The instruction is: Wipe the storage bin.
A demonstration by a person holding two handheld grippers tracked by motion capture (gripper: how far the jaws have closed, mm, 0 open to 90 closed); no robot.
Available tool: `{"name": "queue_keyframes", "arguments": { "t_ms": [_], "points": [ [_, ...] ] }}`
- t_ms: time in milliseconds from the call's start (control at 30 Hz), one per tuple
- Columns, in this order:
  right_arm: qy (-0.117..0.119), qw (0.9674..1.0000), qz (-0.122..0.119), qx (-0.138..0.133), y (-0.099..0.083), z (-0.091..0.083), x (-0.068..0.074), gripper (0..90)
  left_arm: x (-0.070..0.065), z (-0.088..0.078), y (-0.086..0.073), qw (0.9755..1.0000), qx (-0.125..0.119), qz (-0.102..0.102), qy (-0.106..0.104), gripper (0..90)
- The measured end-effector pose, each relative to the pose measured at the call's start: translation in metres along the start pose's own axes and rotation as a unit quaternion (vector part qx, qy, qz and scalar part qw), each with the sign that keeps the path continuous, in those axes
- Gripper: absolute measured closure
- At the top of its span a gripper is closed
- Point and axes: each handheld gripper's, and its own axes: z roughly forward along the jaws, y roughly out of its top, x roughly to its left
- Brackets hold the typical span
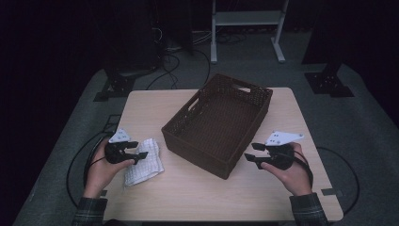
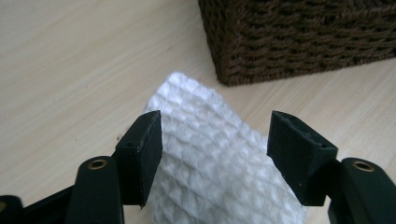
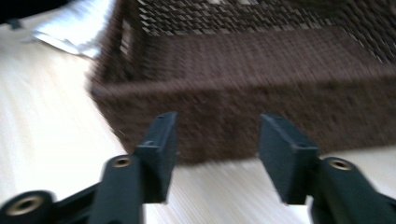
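Just under the left gripper (image 1: 139, 149) lies the white waffle-weave cloth (image 1: 143, 161), on the table (image 1: 197, 193) beside the wicker basket (image 1: 217, 123); the jaws stand apart over it, pressing nothing. Across the basket, the right gripper (image 1: 252, 153) is likewise spread and empty, aimed at the basket's near wall. Its own view is motion-blurred, and the left gripper view cuts off the cloth's near edge.

A dark woven basket (image 1: 219, 123) sits at the centre of the pale worktop (image 1: 188, 188), turned at an angle. At lower left, the left gripper (image 1: 137, 151) hangs over a white cloth (image 1: 143, 165), fingers apart. At lower right, the right gripper (image 1: 254, 152) points at the basket's near corner, fingers apart and empty.
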Motion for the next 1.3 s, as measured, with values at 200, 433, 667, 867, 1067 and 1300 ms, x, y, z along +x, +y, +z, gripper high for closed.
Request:
{"name": "queue_keyframes", "arguments": {
  "t_ms": [200,433,667,867,1067,1300],
  "points": [
    [-0.048,0.9974,0.042,0.032,-0.037,0.004,-0.018,36.4,0.002,0.005,0.003,0.9989,-0.011,-0.025,-0.039,33.6],
    [-0.091,0.9906,0.088,0.054,-0.072,0.008,-0.036,29.2,0.003,0.012,0.006,0.9995,-0.011,-0.015,-0.024,29.9],
    [-0.116,0.9838,0.117,0.069,-0.094,0.005,-0.047,28.1,0.002,0.013,0.016,0.9986,-0.036,-0.019,-0.033,32.4],
    [-0.122,0.9818,0.128,0.071,-0.105,0.0,-0.052,24.9,0.005,0.017,0.027,0.9979,-0.047,-0.018,-0.041,48.5],
    [-0.124,0.9799,0.133,0.081,-0.111,0.003,-0.055,22.1,0.01,0.019,0.038,0.9992,-0.034,-0.019,-0.002,78.6],
    [-0.128,0.9818,0.118,0.076,-0.116,0.007,-0.052,18.6,0.017,0.032,0.04,0.998,-0.032,-0.053,-0.013,90.0]
  ]
}}
